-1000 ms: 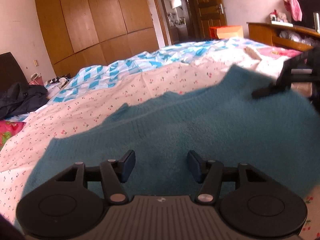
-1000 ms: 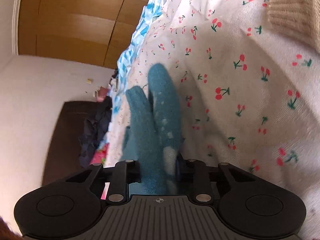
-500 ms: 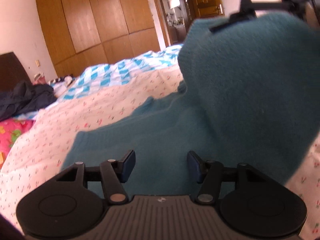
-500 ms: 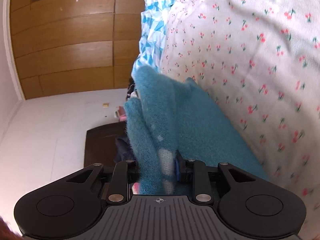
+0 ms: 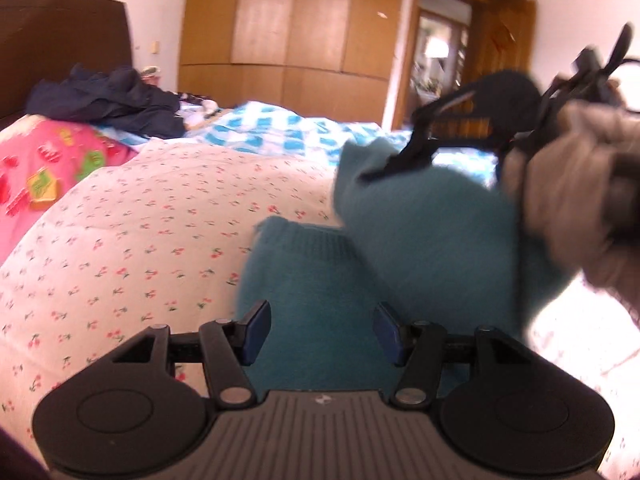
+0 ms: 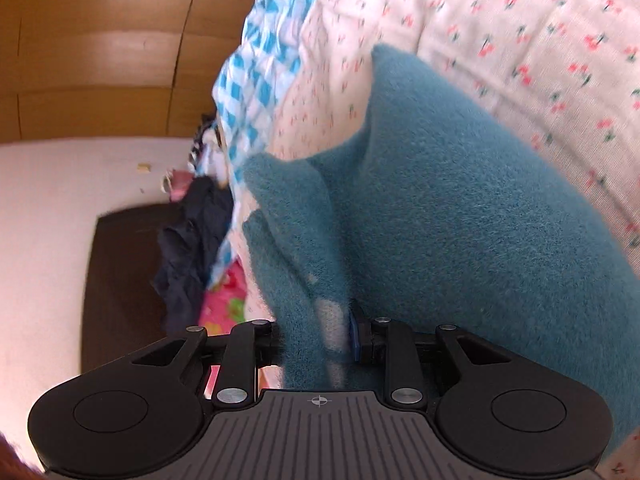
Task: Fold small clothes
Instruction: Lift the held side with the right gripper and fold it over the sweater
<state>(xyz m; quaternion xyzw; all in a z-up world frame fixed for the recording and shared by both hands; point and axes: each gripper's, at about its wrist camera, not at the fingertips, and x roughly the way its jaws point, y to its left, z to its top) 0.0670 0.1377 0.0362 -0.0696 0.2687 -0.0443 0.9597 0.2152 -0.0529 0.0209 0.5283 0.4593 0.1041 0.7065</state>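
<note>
While the right gripper (image 6: 316,340) is pinching the teal sweater (image 6: 460,208) above the cherry-print quilt (image 5: 160,216), one fold is underway. The left gripper (image 5: 320,332) is hovering spread, empty; later folds are probably remaining.

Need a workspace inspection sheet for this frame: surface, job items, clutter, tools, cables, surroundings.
Surface: bed under a white cherry-print sheet, with a blue checked quilt behind it.
Job's things: teal sweater, partly on the sheet, one part lifted.
Clutter: dark clothes piled near the headboard; pink printed bedding beside them.
Tools: left tool has its jaws apart over the sweater, pads not pressing. Right tool is clamped on a bunched fold of the sweater, held by a hand.
Cables: nothing seen.
Surroundings: wooden wardrobe, open doorway, pale walls.
</note>
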